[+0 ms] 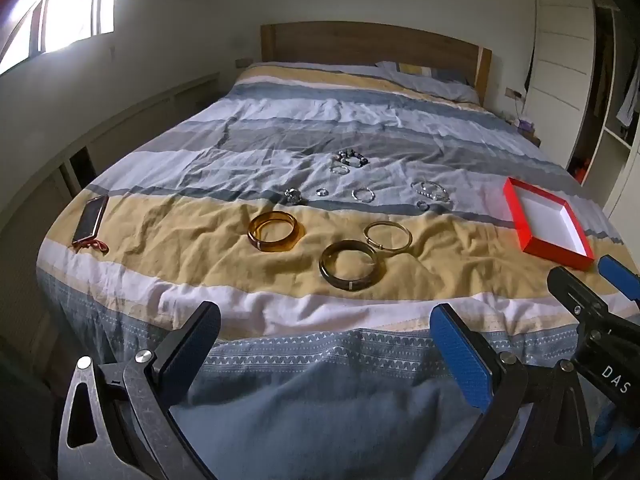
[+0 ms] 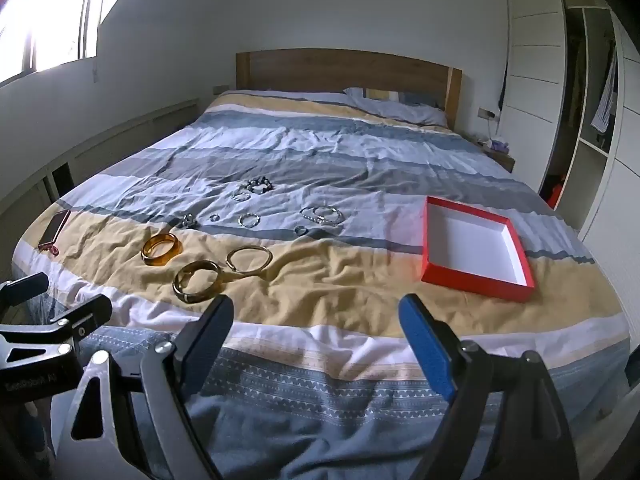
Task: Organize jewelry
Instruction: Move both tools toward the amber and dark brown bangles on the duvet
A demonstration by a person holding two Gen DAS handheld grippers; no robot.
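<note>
Jewelry lies on the striped bedspread. An amber bangle (image 1: 273, 232) (image 2: 161, 249), a dark bangle (image 1: 349, 270) (image 2: 197, 281) and a thin gold bangle (image 1: 387, 236) (image 2: 249, 259) sit on the yellow stripe. Several small silver rings and bead bracelets (image 1: 351, 159) (image 2: 322, 215) lie farther back. An empty red box with a white inside (image 1: 545, 225) (image 2: 474, 249) stands at the right. My left gripper (image 1: 324, 320) is open and empty above the bed's foot. My right gripper (image 2: 316, 314) is open and empty too; it also shows in the left wrist view (image 1: 588, 280).
A phone in a red case (image 1: 90, 223) (image 2: 55, 229) lies at the bed's left edge. A wooden headboard (image 2: 348, 70) and pillow are at the far end. A wardrobe (image 2: 576, 92) stands on the right, a low ledge and window on the left.
</note>
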